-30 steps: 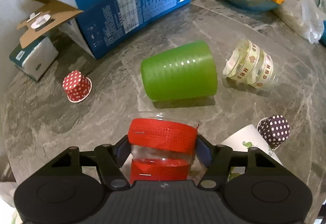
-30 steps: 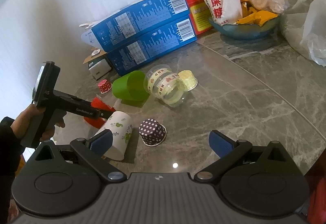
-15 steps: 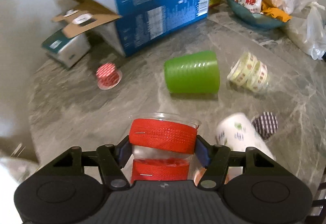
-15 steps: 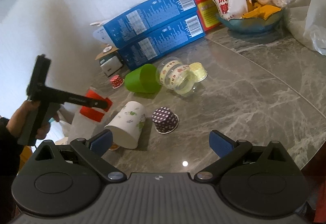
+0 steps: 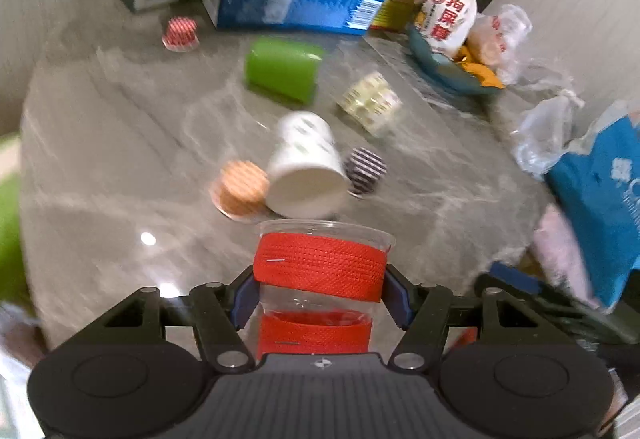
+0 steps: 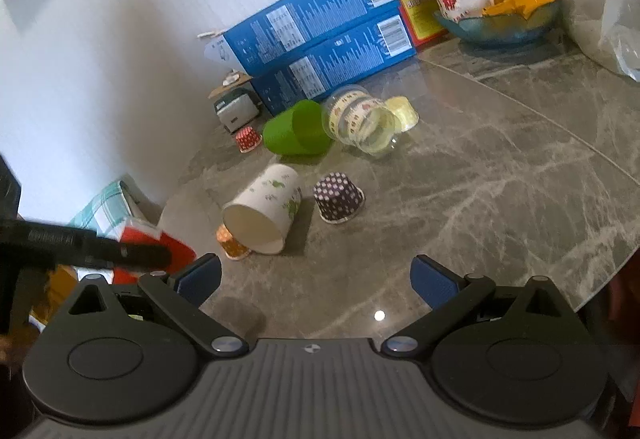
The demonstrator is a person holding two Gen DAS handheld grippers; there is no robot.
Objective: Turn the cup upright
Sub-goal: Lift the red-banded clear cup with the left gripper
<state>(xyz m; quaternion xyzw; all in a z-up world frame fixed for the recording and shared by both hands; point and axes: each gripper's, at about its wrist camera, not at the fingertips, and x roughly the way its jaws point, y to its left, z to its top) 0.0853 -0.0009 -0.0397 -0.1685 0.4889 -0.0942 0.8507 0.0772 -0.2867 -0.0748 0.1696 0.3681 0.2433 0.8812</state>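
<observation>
**Mia:** On the gray stone table (image 6: 500,175), going from left to right, what is lying there?

**Ben:** First, one tiny red dotted paper cup (image 6: 247,140) is sitting mouth down. Next, one green cup (image 6: 298,133) is lying on its side. Then one see-through cup with patterned bands (image 6: 362,117) is lying on its side too, touching the green one. One pale yellow paper cup (image 6: 404,112) is peeking out just behind it.

**Mia:** And closer to us?

**Ben:** One tiny orange paper cup (image 6: 231,245) is touching one white cup with green pictures (image 6: 266,213), which is lying on its side with its mouth facing us. Just beside that, one purple dotted paper cup (image 6: 338,199) is sitting mouth down.

**Mia:** So how many cups is that?

**Ben:** Seven on the table. Two blue boxes (image 6: 320,35) are stacked at the back, and one blue bowl (image 6: 500,25) is holding snack bags.

**Mia:** What is the left gripper (image 5: 322,297) doing?

**Ben:** It is squeezing one clear cup with two red bands (image 5: 320,265). The cup is standing mouth up between the blue pads, out past the near edge of the table. That view is blurry.

**Mia:** And the right gripper (image 6: 316,279)?

**Ben:** Its fingers are spread wide apart and holding nothing. It is hanging over the near part of the table.
</observation>
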